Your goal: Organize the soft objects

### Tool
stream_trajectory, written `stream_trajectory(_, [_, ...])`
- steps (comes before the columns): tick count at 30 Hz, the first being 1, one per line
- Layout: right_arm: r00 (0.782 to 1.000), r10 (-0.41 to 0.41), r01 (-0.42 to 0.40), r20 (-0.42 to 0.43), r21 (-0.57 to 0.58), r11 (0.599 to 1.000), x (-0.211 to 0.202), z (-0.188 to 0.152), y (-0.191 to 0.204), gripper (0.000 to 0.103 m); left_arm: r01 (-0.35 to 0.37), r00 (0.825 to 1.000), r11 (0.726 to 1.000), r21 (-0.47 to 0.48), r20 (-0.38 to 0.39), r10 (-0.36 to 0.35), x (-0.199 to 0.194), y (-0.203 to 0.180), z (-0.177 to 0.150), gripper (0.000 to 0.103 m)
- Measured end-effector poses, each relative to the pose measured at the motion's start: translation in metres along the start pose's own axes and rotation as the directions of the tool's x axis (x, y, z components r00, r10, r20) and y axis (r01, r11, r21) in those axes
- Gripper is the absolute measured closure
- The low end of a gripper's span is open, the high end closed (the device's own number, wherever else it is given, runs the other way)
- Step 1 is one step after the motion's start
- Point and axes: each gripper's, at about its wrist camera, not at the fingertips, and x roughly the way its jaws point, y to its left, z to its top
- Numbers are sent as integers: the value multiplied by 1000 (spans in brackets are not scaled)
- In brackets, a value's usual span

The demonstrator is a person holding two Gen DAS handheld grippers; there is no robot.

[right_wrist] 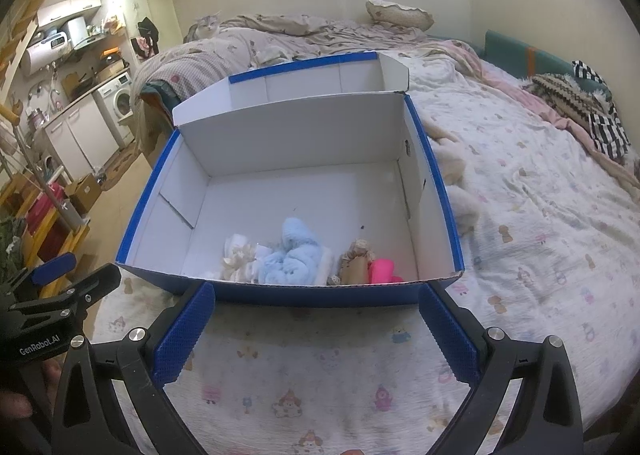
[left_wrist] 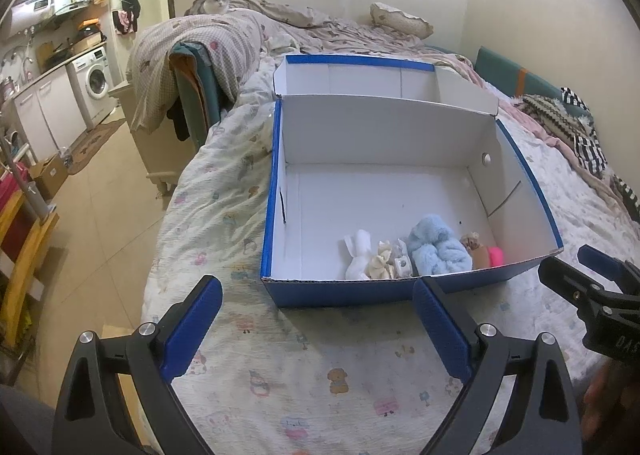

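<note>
A blue cardboard box with a white inside stands open on the bed, its lid folded back. Along its near wall lie a white soft toy, a cream cloth piece, a light blue fluffy bundle, a brown item and a pink item. My left gripper is open just before the box's front wall, holding nothing. My right gripper is open too, beside it. A cream fluffy thing lies on the bed against the box's right side.
The bed has a printed quilt. A cat sits at its far end near a pillow. Striped and knitted clothes lie far right. The bed's left edge drops to a tiled floor with kitchen units.
</note>
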Motion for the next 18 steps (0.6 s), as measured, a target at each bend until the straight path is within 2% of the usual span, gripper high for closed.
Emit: stream_trajectory(18, [1000, -2, 2, -5, 0, 1000, 0, -1, 0, 0, 4, 1000, 1000, 5, -9, -4, 4, -1, -2, 7])
